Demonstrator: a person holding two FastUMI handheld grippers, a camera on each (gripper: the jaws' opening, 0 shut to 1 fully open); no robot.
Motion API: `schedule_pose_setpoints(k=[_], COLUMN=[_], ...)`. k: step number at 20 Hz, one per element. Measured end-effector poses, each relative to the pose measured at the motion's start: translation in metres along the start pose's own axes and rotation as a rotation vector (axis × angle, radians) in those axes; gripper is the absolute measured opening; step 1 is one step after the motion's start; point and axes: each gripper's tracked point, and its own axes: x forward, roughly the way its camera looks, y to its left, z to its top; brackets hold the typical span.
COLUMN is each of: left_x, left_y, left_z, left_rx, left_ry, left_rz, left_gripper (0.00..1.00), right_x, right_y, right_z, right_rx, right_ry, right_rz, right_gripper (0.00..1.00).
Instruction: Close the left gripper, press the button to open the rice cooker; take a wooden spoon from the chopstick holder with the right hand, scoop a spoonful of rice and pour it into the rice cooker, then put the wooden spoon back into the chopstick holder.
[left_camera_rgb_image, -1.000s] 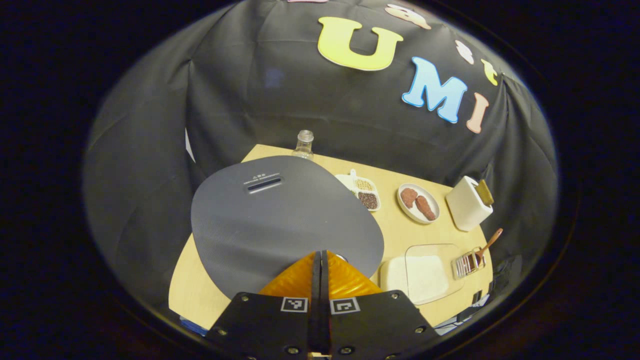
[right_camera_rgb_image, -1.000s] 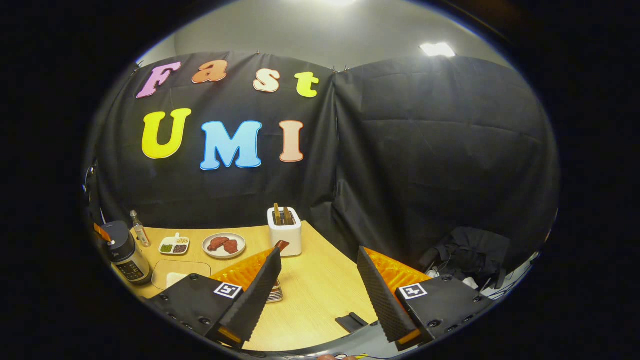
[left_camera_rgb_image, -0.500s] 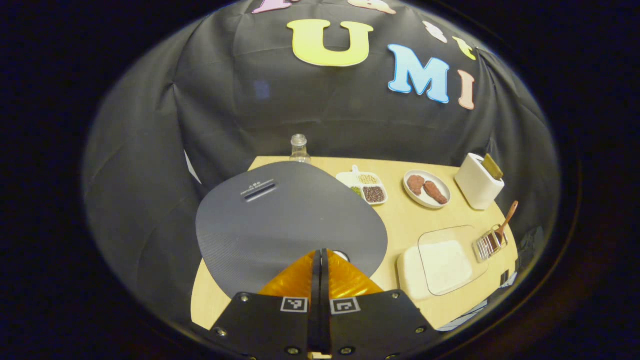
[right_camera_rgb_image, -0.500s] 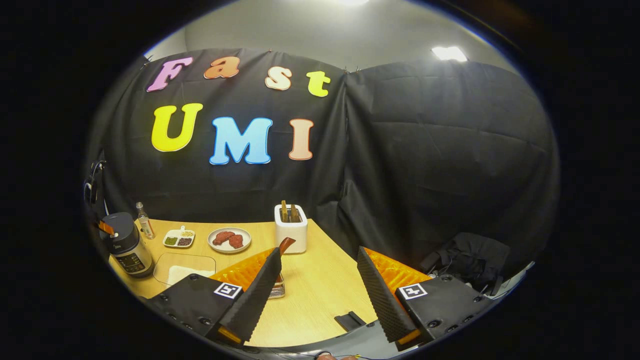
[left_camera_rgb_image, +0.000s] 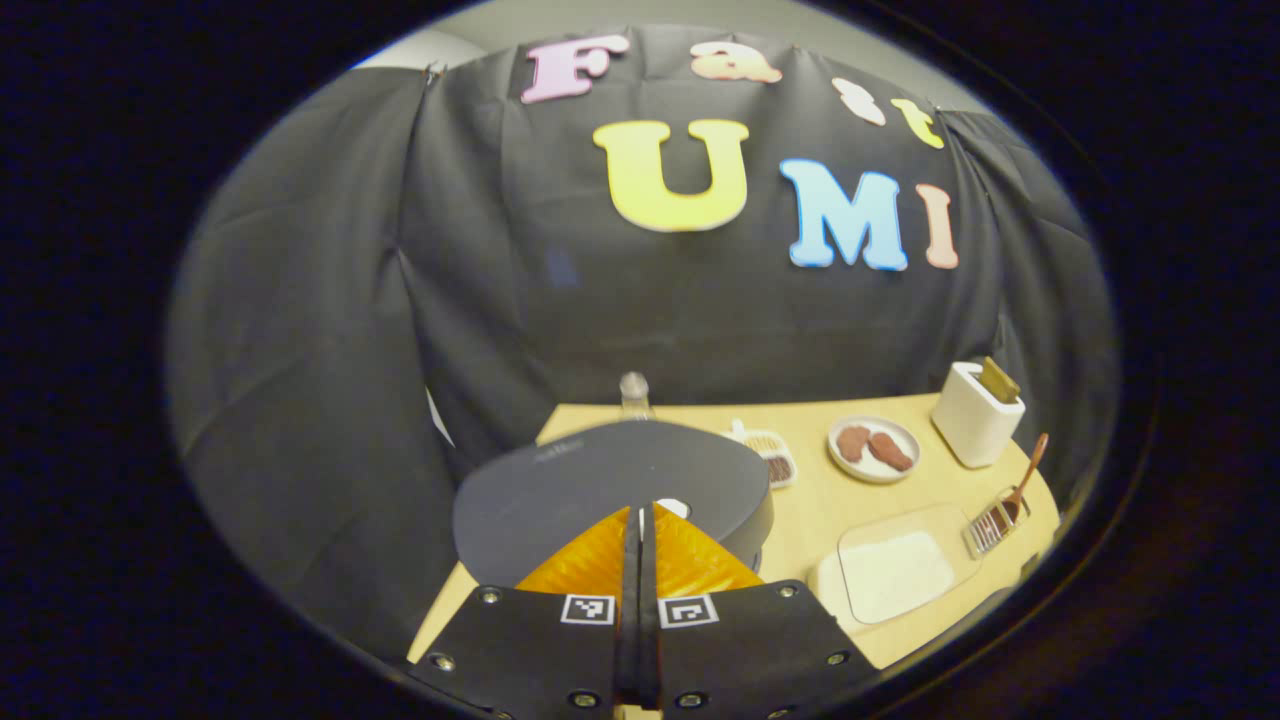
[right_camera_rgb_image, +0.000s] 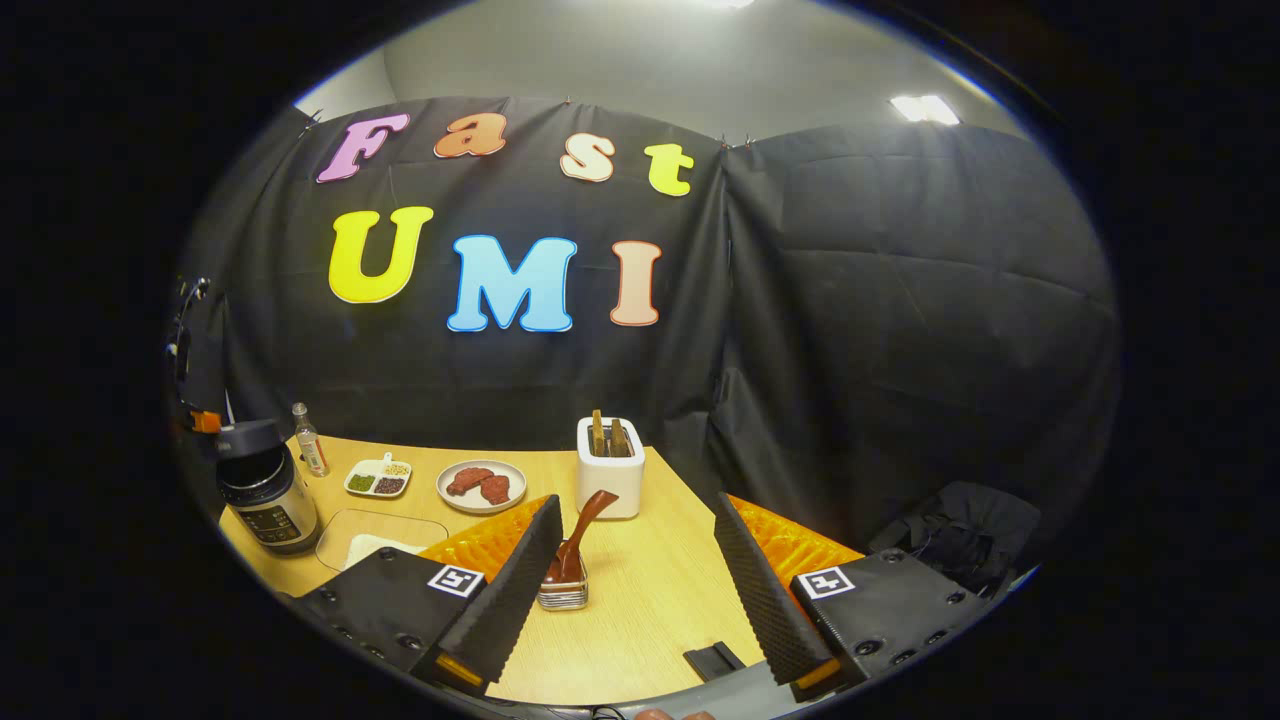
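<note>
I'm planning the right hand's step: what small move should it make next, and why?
Probably ease the right gripper forward and a little to its left until the wooden spoon handle sits between its fingers. The jaws are wide open, the spoon stands untouched in the chopstick holder just ahead, and the rice cooker lid looks lifted.

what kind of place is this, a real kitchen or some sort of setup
Most likely a staged kitchen booth, not a home kitchen. A wooden table stands against black cloth walls and carries a rice cooker, a toaster and a plate of meat. Two hand-held grippers, left and right, work over it.
</note>
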Motion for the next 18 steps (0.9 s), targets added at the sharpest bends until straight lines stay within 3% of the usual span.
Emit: schedule_pose_setpoints(k=[3, 7, 9, 12, 18], left_x=[-0.045, -0.096, -0.109, -0.12, -0.134], left_y=[-0.01, -0.015, -0.021, -0.015, -0.012], left_z=[0.065, 0.083, 0.086, 0.068, 0.016], left_rx=[-0.064, -0.18, -0.177, -0.116, -0.133], left_ry=[-0.149, -0.208, -0.243, -0.224, -0.101], left_rz=[0.0, -0.003, -0.007, 0.067, 0.141], left_gripper=[0.0, 0.04, 0.41, 0.96, 0.96], right_x=[0.023, 0.053, 0.065, 0.086, 0.129], right_y=[0.012, 0.028, 0.036, 0.048, 0.072], right_z=[0.005, 0.003, 0.002, -0.006, -0.04], right_rx=[0.017, 0.012, 0.027, 0.046, 0.087], right_ry=[-0.003, 0.02, 0.027, 0.061, 0.195], right_rz=[0.048, 0.112, 0.145, 0.185, 0.246], right_gripper=[0.97, 0.97, 0.98, 0.98, 0.98])
